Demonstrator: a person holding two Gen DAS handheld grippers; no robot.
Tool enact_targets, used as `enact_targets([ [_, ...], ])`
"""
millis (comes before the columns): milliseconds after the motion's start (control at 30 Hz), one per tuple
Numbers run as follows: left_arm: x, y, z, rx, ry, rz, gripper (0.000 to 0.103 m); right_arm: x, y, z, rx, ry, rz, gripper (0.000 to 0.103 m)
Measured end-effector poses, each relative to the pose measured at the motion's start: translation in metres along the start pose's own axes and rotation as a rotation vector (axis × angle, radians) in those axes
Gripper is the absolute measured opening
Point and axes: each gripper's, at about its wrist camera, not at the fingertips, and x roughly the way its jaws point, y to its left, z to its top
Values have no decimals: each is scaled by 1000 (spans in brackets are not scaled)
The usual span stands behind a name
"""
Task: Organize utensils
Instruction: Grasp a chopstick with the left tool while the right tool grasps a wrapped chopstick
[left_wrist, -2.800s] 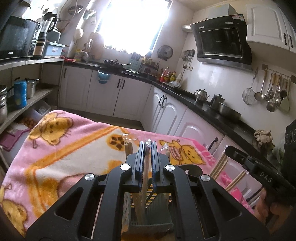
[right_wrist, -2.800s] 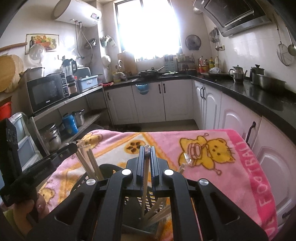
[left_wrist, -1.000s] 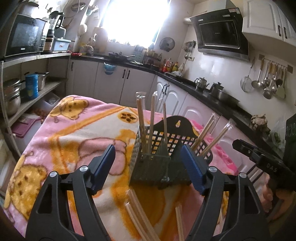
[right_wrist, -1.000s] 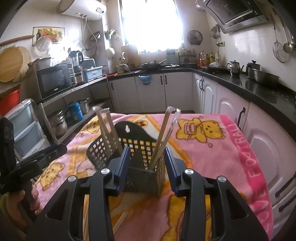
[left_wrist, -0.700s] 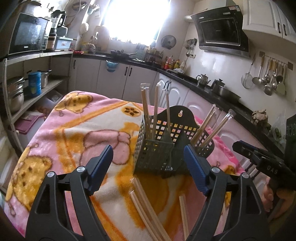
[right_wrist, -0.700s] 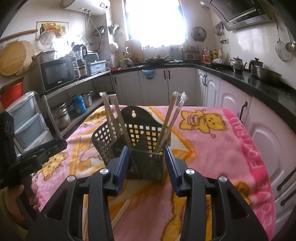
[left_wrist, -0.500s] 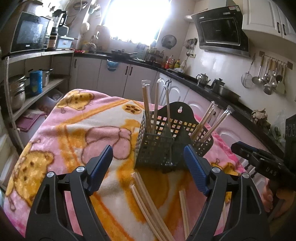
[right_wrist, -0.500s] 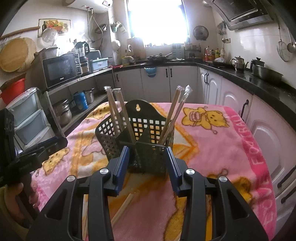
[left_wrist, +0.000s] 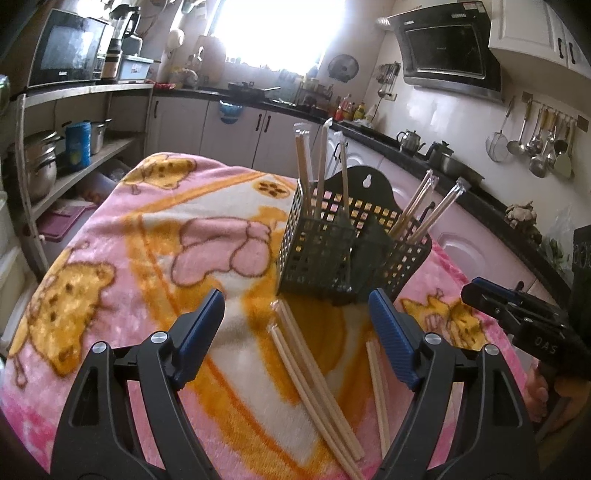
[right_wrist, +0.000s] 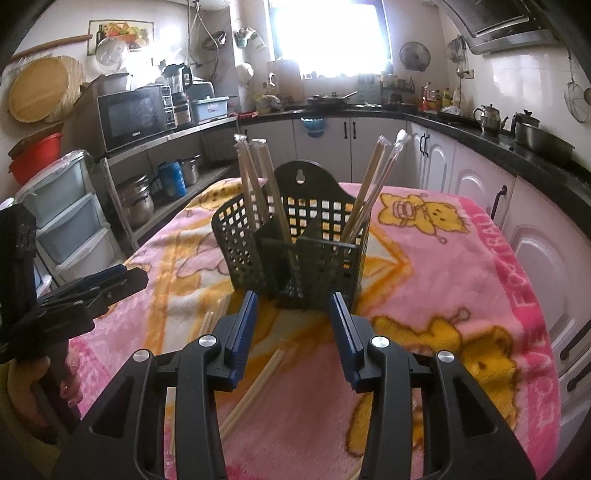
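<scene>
A black mesh utensil basket (left_wrist: 332, 254) (right_wrist: 295, 254) stands on the pink blanket. Wrapped chopsticks stand upright in its left compartment (left_wrist: 317, 166) (right_wrist: 258, 177), and more lean in its right compartment (left_wrist: 424, 206) (right_wrist: 376, 177). Loose chopsticks (left_wrist: 314, 380) (right_wrist: 258, 384) lie on the blanket in front of the basket. My left gripper (left_wrist: 295, 299) hovers wide open above them, holding nothing. My right gripper (right_wrist: 292, 297) is open just short of the basket's front and holds nothing. Each gripper's tip also shows in the other's view, the right gripper (left_wrist: 471, 293) and the left gripper (right_wrist: 129, 277).
The pink and orange cartoon blanket (left_wrist: 147, 240) covers the table. White cabinets under a black counter (right_wrist: 535, 155) run along the right. A shelf with pots (left_wrist: 37, 166) and a microwave (right_wrist: 133, 114) stands at the left. A person's hand (right_wrist: 33, 384) holds the left gripper.
Both grippers, earlier shut on chopsticks over the basket, have opened and pulled back and down. The basket now stands farther off, and more of the loose chopsticks show.
</scene>
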Motion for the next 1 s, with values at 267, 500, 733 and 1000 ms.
enact_targets([
  [267,4,2,-15,-2,53,11,71,2,2,-15,2,30,2,39],
  [500,17,-1,-36,6,143,18,71,4,-7,-35,24,64,-12,40],
  [733,33,-5,-52,2,224,3,68,3,-25,-55,58,91,-39,40],
  [1000,52,-1,-61,-38,305,-7,42,4,-56,-74,125,135,-87,40],
])
